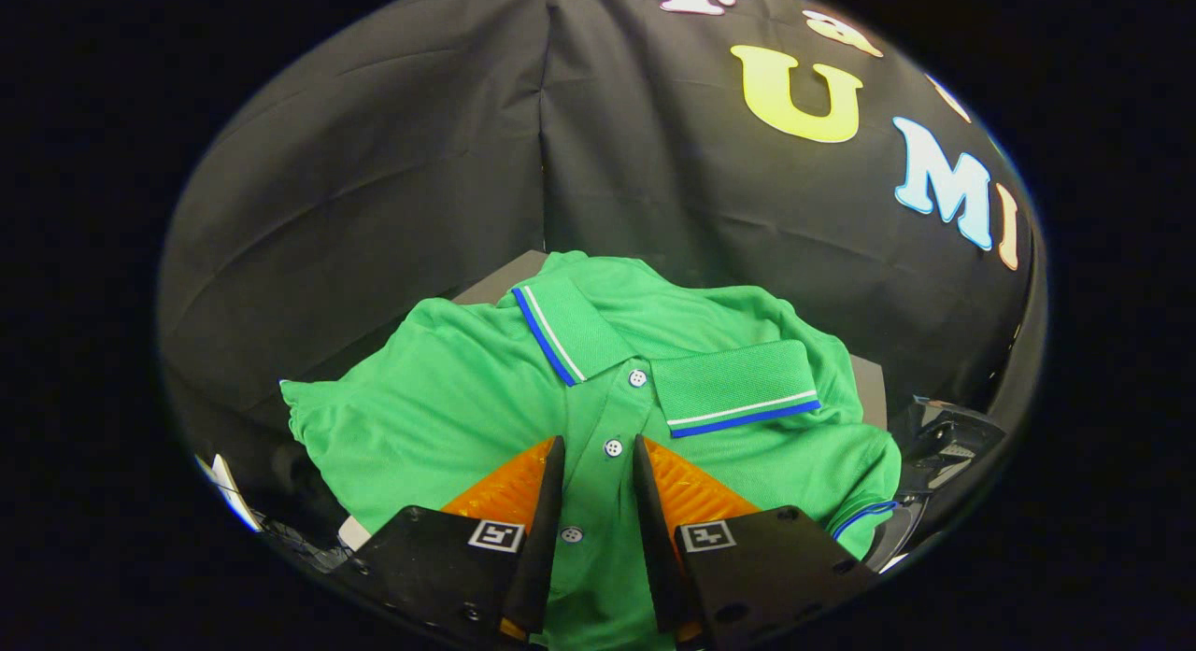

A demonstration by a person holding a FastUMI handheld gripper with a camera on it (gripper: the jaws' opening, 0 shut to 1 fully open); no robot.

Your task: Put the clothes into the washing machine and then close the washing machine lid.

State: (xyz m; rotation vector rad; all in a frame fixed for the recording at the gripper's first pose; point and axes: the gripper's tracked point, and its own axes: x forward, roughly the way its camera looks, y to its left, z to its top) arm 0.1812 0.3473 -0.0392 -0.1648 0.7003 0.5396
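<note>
Shirt's [486, 399] lower part behind gripper [599, 450]

Creased black cloth wall [392, 165] w/ vertical fold behind grey surface [495, 282].

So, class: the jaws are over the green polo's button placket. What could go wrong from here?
1. The gripper is open astride the buttons; closing there might pinch too little cloth and slip.
2. The polo shirt lies spread wide; lifted by the placket, its sleeves may drag or snag.
</note>
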